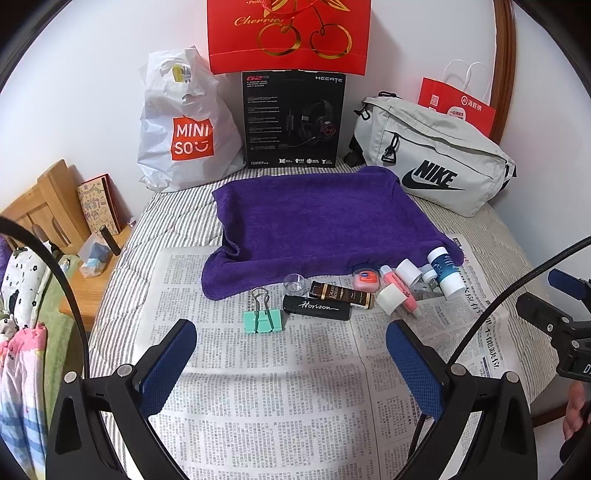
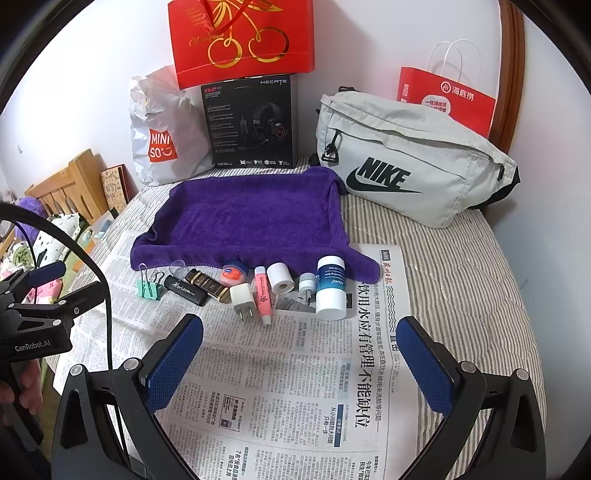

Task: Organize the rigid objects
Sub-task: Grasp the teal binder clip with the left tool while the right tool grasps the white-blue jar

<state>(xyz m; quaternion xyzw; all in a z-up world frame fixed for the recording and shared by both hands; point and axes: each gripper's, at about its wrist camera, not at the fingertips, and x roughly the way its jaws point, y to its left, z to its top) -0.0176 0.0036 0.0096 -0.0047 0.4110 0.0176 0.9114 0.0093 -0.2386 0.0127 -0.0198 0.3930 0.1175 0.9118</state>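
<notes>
A row of small items lies on newspaper (image 1: 277, 387) in front of a purple towel (image 1: 317, 218): a green binder clip (image 1: 262, 320), a black Horizon lighter (image 1: 317, 307), a brown bottle (image 1: 341, 294), a clear cup (image 1: 296, 283), a pink tin (image 1: 365, 279), a pink tube (image 2: 263, 295), a white charger plug (image 2: 243, 300), a white roll (image 2: 280, 277) and a blue-and-white bottle (image 2: 330, 288). My left gripper (image 1: 291, 343) hangs open just short of the clip and lighter. My right gripper (image 2: 301, 341) is open, near the plug and bottle. Both hold nothing.
Along the wall stand a Miniso bag (image 1: 184, 125), a black headset box (image 1: 293, 120), a red cherry bag (image 1: 290, 35), a grey Nike bag (image 1: 432, 158) and a red paper bag (image 2: 448, 98). A wooden bedside table (image 1: 88, 280) sits left of the striped bed.
</notes>
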